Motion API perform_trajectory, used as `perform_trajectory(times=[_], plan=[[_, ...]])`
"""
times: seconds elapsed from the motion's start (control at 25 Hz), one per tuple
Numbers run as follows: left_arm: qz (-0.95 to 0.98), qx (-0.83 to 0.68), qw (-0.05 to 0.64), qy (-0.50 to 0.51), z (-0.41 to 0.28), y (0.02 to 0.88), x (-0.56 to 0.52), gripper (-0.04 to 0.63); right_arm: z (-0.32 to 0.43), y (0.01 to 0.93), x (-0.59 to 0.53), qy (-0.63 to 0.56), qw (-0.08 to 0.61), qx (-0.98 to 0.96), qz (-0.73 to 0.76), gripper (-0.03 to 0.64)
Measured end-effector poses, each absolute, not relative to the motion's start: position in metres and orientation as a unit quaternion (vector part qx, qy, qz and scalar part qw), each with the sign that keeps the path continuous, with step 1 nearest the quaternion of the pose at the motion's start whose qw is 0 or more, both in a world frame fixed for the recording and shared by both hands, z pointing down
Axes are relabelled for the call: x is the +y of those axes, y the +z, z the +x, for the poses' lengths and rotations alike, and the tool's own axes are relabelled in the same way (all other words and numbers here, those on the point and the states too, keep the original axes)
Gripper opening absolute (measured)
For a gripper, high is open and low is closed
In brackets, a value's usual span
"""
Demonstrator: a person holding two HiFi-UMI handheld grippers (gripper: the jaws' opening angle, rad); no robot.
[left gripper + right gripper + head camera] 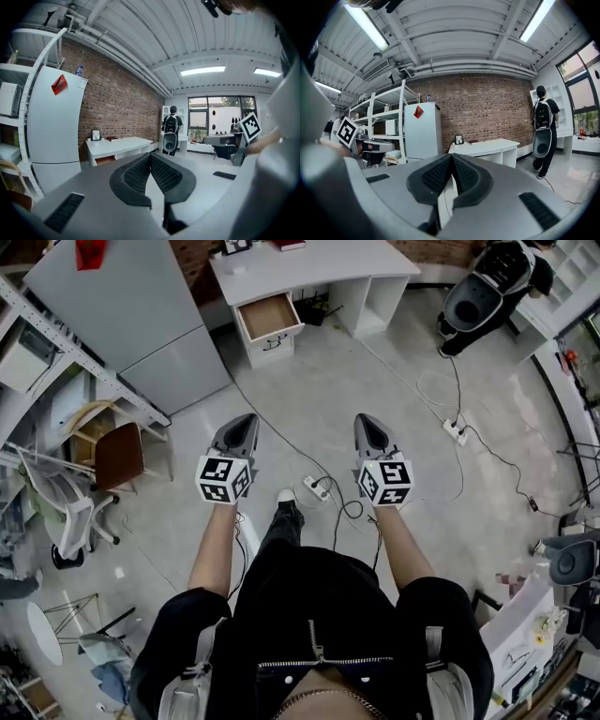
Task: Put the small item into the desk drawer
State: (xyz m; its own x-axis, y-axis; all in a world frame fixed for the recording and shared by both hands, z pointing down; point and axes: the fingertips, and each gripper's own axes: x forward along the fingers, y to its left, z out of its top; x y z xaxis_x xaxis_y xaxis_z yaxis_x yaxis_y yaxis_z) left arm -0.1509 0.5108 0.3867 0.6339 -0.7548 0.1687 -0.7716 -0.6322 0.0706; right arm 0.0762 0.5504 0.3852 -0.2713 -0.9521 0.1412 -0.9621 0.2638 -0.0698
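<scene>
A white desk (319, 266) stands across the room by the brick wall, its wooden drawer (269, 317) pulled open and looking empty. The desk also shows in the left gripper view (119, 145) and the right gripper view (487, 146), far beyond the jaws. My left gripper (247, 421) (150, 157) is held out level over the floor, its jaws shut with nothing showing between the pads. My right gripper (367, 420) (451, 157) is beside it, jaws together, and I see nothing in them either. No small item is visible in either gripper.
A grey fridge (131, 315) stands left of the desk, with a brown chair (118, 456) and metal shelving nearer. Power strips (317, 488) (456, 432) and cables lie on the floor. A person with a backpack (492, 282) stands at the far right.
</scene>
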Motion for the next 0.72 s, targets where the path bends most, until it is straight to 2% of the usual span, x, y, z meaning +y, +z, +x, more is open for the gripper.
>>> perform_trajectory(times=[0.44,0.72], plan=[[0.907,-0.41,0.059,0.072,-0.155,0.382,0.347,0.021,0.071,0.373,0.385,0.075,0.035,-0.789,0.609,0.006],[0.907,-0.41,0.055,0.077,-0.16,0.384,0.286,0.021,0.06,0.376,0.325,0.082,0.035,-0.793,0.602,0.006]])
